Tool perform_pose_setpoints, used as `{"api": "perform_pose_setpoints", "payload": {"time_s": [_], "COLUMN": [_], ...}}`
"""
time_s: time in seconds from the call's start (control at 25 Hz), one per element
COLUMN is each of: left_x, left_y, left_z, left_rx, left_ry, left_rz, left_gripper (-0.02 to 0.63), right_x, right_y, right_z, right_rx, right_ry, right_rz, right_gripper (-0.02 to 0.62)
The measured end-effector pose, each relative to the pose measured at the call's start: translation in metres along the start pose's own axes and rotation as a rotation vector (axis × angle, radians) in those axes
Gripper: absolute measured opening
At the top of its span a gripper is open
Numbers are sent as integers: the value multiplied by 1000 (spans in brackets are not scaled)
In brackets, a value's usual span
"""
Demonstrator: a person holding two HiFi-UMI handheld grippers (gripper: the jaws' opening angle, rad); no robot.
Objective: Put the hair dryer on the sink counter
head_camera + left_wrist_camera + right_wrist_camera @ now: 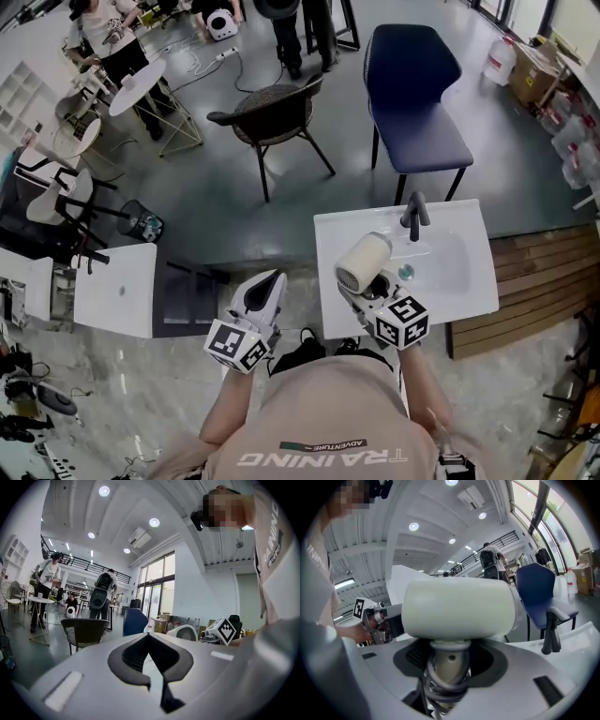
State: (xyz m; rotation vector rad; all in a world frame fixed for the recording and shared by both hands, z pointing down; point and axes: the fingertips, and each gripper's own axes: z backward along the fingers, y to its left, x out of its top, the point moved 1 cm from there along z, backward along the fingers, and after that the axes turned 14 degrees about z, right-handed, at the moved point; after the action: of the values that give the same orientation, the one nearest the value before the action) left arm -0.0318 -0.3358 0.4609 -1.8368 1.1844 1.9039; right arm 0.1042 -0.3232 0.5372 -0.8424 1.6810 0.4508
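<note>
Cord (443, 686) wound round the handle of the hair dryer (457, 611) sat closest to my right gripper's camera. My right gripper (450, 667) was clamped on that handle, with the cream barrel lying crosswise above the jaws. From my head view, I held the dryer over the left part of the white sink counter (469, 291), just beside the basin (441, 262) and near the dark faucet (413, 216). I could not tell whether it touched the surface. My left gripper (265, 286) hung off the counter's left edge over the floor. Its jaws were drawn together with nothing between them. A blue chair (412, 94) stood beyond the counter.
</note>
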Motion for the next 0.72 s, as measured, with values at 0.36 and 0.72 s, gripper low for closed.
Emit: {"api": "perform_pose_setpoints", "payload": {"time_s": [0.36,0.72], "left_x": [4,25], "left_y": [28,77], "left_z": [-9,-19], "left_rx": [-41,-118], "left_ry": [13,-11], "left_rz": [36,46], "left_gripper": [8,8], "right_x": [-18,-52], "right_y": [-13,-38], "right_z": [-51,-101], "right_rx": [-63,-184], "right_ry": [116,266], "right_rz": [-103,-241], "right_gripper": [221,220]}}
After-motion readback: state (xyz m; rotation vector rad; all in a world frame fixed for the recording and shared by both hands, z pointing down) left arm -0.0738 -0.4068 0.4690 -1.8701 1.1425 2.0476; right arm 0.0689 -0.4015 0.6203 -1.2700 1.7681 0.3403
